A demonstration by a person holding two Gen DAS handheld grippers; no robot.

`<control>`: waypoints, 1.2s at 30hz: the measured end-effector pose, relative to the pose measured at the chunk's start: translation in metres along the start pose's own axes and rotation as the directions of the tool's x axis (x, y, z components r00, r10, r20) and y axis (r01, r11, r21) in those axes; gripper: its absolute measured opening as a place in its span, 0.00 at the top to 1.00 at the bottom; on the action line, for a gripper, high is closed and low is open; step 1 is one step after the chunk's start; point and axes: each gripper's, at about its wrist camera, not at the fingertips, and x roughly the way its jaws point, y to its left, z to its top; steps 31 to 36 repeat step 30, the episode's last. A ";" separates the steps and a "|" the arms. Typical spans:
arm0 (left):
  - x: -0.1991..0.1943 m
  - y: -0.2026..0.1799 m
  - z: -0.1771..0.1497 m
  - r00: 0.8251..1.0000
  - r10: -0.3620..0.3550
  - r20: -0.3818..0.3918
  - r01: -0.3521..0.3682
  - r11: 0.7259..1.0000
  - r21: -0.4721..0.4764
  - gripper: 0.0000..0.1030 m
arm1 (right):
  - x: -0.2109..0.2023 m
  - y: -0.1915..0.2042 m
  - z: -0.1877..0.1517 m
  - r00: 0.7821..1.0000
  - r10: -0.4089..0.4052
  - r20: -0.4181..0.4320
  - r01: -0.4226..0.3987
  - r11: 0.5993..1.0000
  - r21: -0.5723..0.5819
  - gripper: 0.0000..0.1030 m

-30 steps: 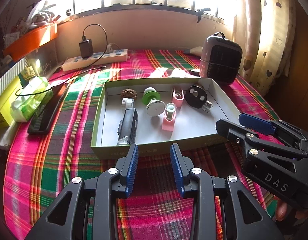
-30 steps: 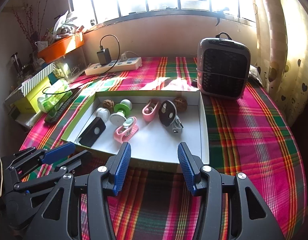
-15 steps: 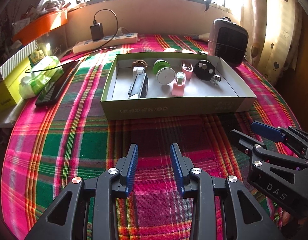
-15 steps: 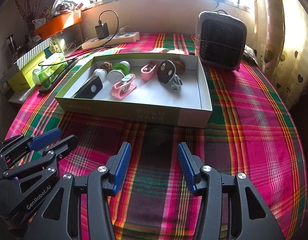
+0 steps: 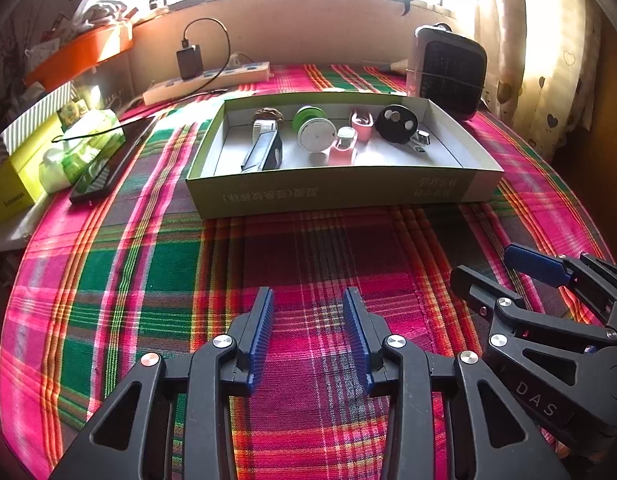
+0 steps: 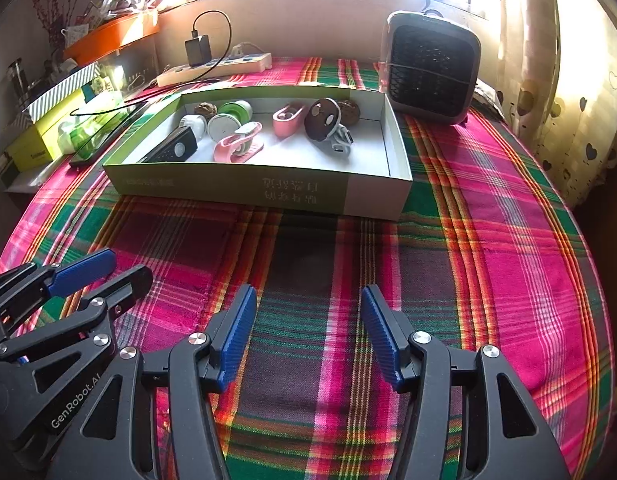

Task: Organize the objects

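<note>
A shallow green-sided box (image 5: pixel 336 194) sits on the plaid-covered table (image 5: pixel 156 272), and everything else is easiest placed from it. Inside lie the small objects: a black flat device (image 6: pixel 173 150) at its left end, a green-and-white spool (image 5: pixel 313 127), two pink clip-like holders (image 6: pixel 237 147), a dark round disc (image 6: pixel 323 119) with a grey plug under it, and a brown lump (image 6: pixel 205 109) at the back wall. A second brown lump (image 6: pixel 349 111) shows only in the right wrist view, half hidden behind the disc; it may be a walnut, though the glare makes that hard to tell. The box's near wall cuts off the lower edges of several pieces. Well in front of the box, both tools hang over bare cloth: the left gripper (image 5: pixel 308 334) and the right gripper (image 6: pixel 308 330) have just been spreading their jaws, which stand apart with nothing between them. Behind the box's right corner stands a small heater (image 6: pixel 430 68); behind its left, a power strip (image 5: pixel 206 82). The window above is blown out to white.
</note>
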 end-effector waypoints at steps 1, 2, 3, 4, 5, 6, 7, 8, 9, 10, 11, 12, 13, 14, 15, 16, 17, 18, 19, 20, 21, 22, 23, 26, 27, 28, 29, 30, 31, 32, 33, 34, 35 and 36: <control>0.000 0.000 0.000 1.000 0.003 0.000 -0.003 1.000 0.000 0.67 | 0.000 0.000 0.000 1.000 0.001 0.000 -0.001 1.000 0.001 0.46; 0.000 -0.001 0.000 1.000 0.005 0.000 -0.005 1.000 0.000 0.66 | 0.000 0.000 0.000 1.000 0.004 0.000 -0.004 1.000 0.003 0.46; 0.000 -0.001 0.000 1.000 0.008 0.000 -0.008 1.000 0.001 0.66 | 0.000 0.000 0.000 1.000 0.004 0.000 -0.004 1.000 0.003 0.45; 0.000 -0.001 0.000 1.000 0.010 0.000 -0.010 1.000 0.003 0.66 | 0.000 0.000 0.000 1.000 0.004 0.000 -0.004 1.000 0.002 0.45; 0.000 -0.001 0.000 1.000 0.010 0.000 -0.010 1.000 0.002 0.66 | 0.001 0.000 0.000 1.000 0.004 0.000 -0.004 1.000 0.000 0.45; 0.000 -0.001 0.000 1.000 0.009 0.000 -0.009 1.000 0.000 0.66 | 0.001 0.000 0.000 1.000 0.004 -0.001 -0.004 1.000 0.000 0.45; 0.000 -0.001 0.000 1.000 0.009 0.000 -0.009 1.000 0.000 0.66 | 0.001 0.000 0.000 1.000 0.004 -0.001 -0.004 1.000 -0.001 0.44; 0.000 -0.001 0.000 1.000 0.009 0.000 -0.009 1.000 0.000 0.66 | 0.001 0.000 0.000 1.000 0.004 -0.001 -0.004 1.000 -0.001 0.44; 0.000 -0.001 0.000 1.000 0.009 0.000 -0.009 1.000 0.000 0.66 | 0.001 0.000 0.000 1.000 0.004 -0.001 -0.004 1.000 0.000 0.44; 0.000 -0.001 0.000 1.000 0.008 0.000 -0.008 1.000 -0.001 0.66 | 0.001 0.000 0.000 1.000 0.005 -0.001 -0.005 1.000 0.001 0.44; 0.000 -0.001 0.000 1.000 0.008 0.000 -0.008 1.000 -0.001 0.66 | 0.001 0.000 0.000 1.000 0.004 -0.001 -0.004 1.000 0.000 0.44; 0.000 -0.001 0.000 1.000 0.008 0.000 -0.008 1.000 -0.001 0.66 | 0.001 0.001 0.000 1.000 0.003 -0.001 -0.003 1.000 -0.001 0.44; 0.000 -0.001 0.000 1.000 0.008 0.000 -0.008 1.000 0.000 0.66 | 0.001 0.000 0.000 1.000 0.004 -0.001 -0.004 1.000 -0.001 0.44; 0.000 -0.001 0.000 1.000 0.008 0.000 -0.008 1.000 0.000 0.66 | 0.001 0.000 0.000 1.000 0.003 -0.001 -0.003 1.000 -0.001 0.44; 0.000 -0.001 0.000 1.000 0.008 0.000 -0.008 1.000 0.000 0.66 | 0.001 0.000 0.000 1.000 0.004 -0.001 -0.004 1.000 -0.001 0.44; 0.000 -0.001 0.000 1.000 0.009 0.000 -0.009 1.000 0.000 0.66 | 0.001 0.000 0.000 1.000 0.004 -0.001 -0.004 1.000 0.000 0.44; 0.000 -0.001 0.000 1.000 0.009 0.000 -0.009 1.000 0.000 0.66 | 0.001 0.000 0.000 1.000 0.004 -0.001 -0.004 1.000 0.000 0.43; 0.000 -0.001 0.000 1.000 0.008 0.000 -0.008 1.000 0.000 0.66 | 0.001 0.000 0.000 1.000 0.004 -0.001 -0.004 1.000 -0.001 0.43; 0.000 -0.001 0.000 1.000 0.008 0.000 -0.008 1.000 0.000 0.66 | 0.001 0.001 0.000 1.000 0.003 -0.001 -0.003 1.000 -0.001 0.43; 0.000 -0.001 0.000 1.000 0.008 0.000 -0.008 1.000 0.000 0.66 | 0.001 0.001 0.000 1.000 0.003 -0.001 -0.003 1.000 -0.001 0.43; 0.000 -0.001 0.000 1.000 0.008 0.000 -0.008 1.000 0.000 0.66 | 0.001 0.000 0.000 1.000 0.004 -0.001 -0.004 1.000 -0.001 0.43; 0.000 -0.001 0.000 1.000 0.008 0.000 -0.008 1.000 0.000 0.66 | 0.001 0.000 0.000 1.000 0.004 -0.001 -0.004 1.000 -0.001 0.43; 0.000 -0.001 0.000 1.000 0.008 0.000 -0.008 1.000 -0.001 0.66 | 0.001 0.001 0.000 1.000 0.004 -0.001 -0.004 1.000 -0.001 0.43; 0.000 -0.001 0.000 1.000 0.008 0.000 -0.008 1.000 0.000 0.66 | 0.001 0.000 0.000 1.000 0.004 -0.001 -0.004 1.000 -0.001 0.43; 0.000 -0.001 0.000 1.000 0.008 0.000 -0.008 1.000 0.000 0.66 | 0.001 0.000 0.000 1.000 0.004 -0.001 -0.004 1.000 -0.001 0.43; 0.000 -0.001 0.000 1.000 0.008 0.000 -0.008 1.000 -0.001 0.66 | 0.001 0.000 0.000 1.000 0.004 -0.001 -0.004 1.000 0.000 0.43; 0.000 -0.001 0.000 1.000 0.008 0.000 -0.008 1.000 -0.001 0.66 | 0.001 0.000 0.000 1.000 0.004 -0.001 -0.004 1.000 0.000 0.43; 0.000 -0.001 0.000 1.000 0.008 0.000 -0.008 1.000 -0.001 0.66 | 0.001 0.001 0.000 1.000 0.004 -0.001 -0.004 1.000 0.000 0.43; 0.000 -0.001 0.000 1.000 0.008 0.000 -0.008 1.000 -0.001 0.66 | 0.001 0.001 0.000 1.000 0.004 -0.001 -0.004 1.000 0.000 0.43; 0.000 -0.001 0.000 1.000 0.008 0.000 -0.008 1.000 -0.001 0.66 | 0.001 0.001 0.000 1.000 0.004 -0.001 -0.004 1.000 0.000 0.43; 0.000 -0.001 0.000 1.000 0.008 0.000 -0.008 1.000 -0.001 0.66 | 0.001 0.001 0.000 1.000 0.004 -0.001 -0.004 1.000 0.000 0.43; 0.000 -0.001 0.000 1.000 0.008 0.000 -0.008 1.000 -0.001 0.66 | 0.001 0.001 0.000 1.000 0.004 -0.001 -0.004 1.000 0.000 0.43; 0.000 -0.001 0.000 1.000 0.008 0.000 -0.008 1.000 -0.001 0.66 | 0.001 0.001 0.000 1.000 0.004 -0.001 -0.004 1.000 0.000 0.43; 0.000 -0.001 0.000 1.000 0.008 0.000 -0.008 1.000 -0.001 0.66 | 0.001 0.001 0.000 1.000 0.004 -0.001 -0.004 1.000 0.000 0.43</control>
